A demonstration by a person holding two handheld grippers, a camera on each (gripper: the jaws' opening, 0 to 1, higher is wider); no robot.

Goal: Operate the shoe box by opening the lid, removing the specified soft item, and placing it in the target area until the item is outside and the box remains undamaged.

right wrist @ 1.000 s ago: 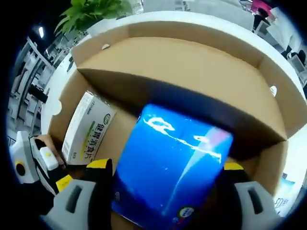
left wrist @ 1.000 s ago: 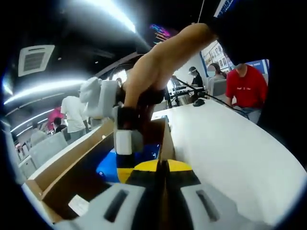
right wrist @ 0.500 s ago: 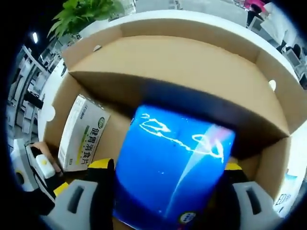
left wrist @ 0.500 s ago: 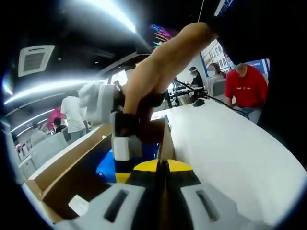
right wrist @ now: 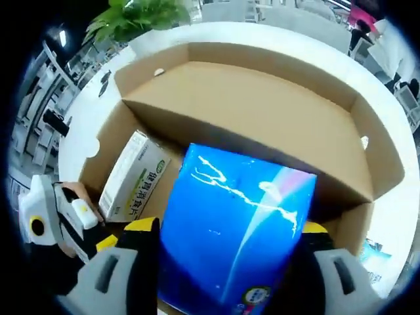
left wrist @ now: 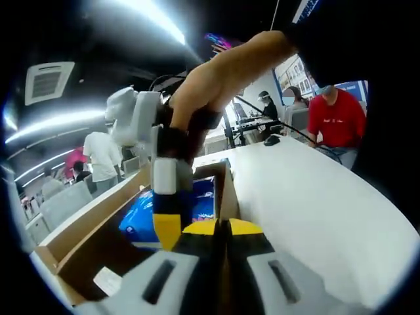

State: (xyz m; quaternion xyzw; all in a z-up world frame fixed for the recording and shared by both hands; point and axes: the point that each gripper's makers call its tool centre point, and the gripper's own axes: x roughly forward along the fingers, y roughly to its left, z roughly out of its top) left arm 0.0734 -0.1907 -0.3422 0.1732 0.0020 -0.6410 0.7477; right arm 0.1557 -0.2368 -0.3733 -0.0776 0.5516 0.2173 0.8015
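Observation:
The brown cardboard shoe box (right wrist: 262, 111) stands open on a white table, its lid flap (right wrist: 275, 56) folded back. My right gripper (right wrist: 226, 228) is shut on a glossy blue soft pack (right wrist: 236, 230) and holds it just above the box floor. In the left gripper view a hand holds that right gripper (left wrist: 169, 216), with the blue pack (left wrist: 205, 195) level with the box rim. My left gripper (left wrist: 222, 231) is shut on the box's side wall (left wrist: 227, 190). The left gripper (right wrist: 79, 223) also appears by the box's near-left corner. A white and green carton (right wrist: 134, 177) lies inside.
The white table (left wrist: 315, 197) stretches to the right of the box. A green plant (right wrist: 138, 13) stands beyond the box. Several people stand or sit in the background, one in a red shirt (left wrist: 338, 121). A small blue-and-white item (right wrist: 375, 256) lies outside the box.
My right gripper has risen with the blue pack, which now sits higher in the box, near the rim. The left gripper has stayed clamped on the wall.

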